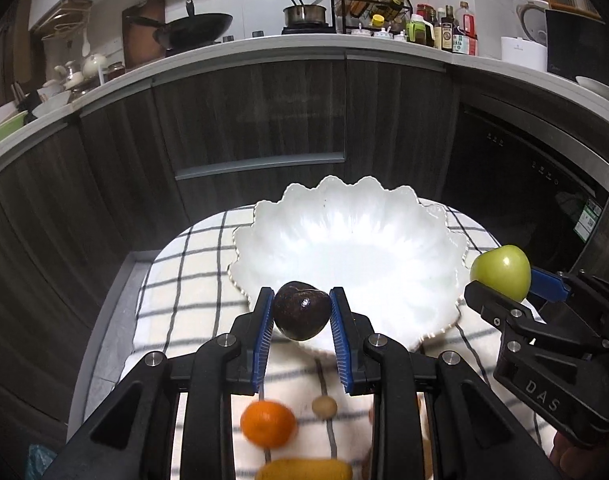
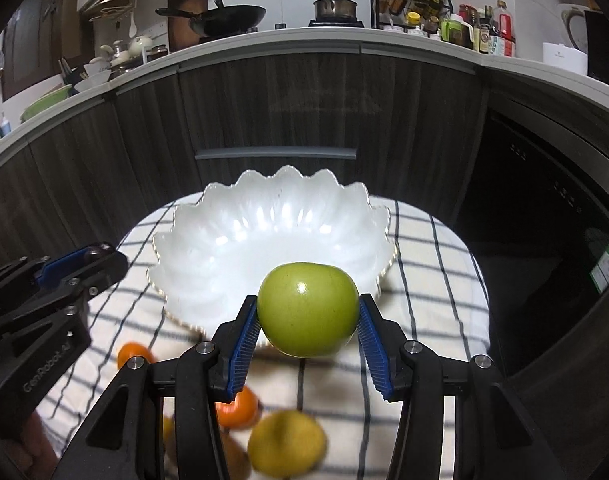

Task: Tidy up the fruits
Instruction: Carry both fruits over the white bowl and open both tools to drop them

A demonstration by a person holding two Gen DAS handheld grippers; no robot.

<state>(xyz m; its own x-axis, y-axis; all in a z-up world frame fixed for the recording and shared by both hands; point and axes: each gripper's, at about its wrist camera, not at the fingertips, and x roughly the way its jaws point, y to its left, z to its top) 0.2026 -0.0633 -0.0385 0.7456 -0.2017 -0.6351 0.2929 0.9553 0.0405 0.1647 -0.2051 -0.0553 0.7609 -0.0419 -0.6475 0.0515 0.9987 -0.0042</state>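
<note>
Two grippers each carry a fruit. The left gripper [image 1: 302, 314] is clenched on a dark fruit [image 1: 301, 310], its blue pads pressing both sides, held over the near rim of the white scalloped bowl [image 1: 344, 216]. The right gripper [image 2: 308, 314] grasps a green apple [image 2: 307, 308] just short of the same rim. The bowl looks empty and stands on a checked cloth [image 2: 432, 240]. An orange [image 1: 267, 424], a small pale fruit [image 1: 324, 406] and a yellow fruit [image 2: 286, 438] lie loose on the cloth below. The step in hand appears to be carrying fruit to the bowl. The next move calls for bringing each fruit over the bowl's hollow, lowering it, then releasing gently so neither rolls out.
</note>
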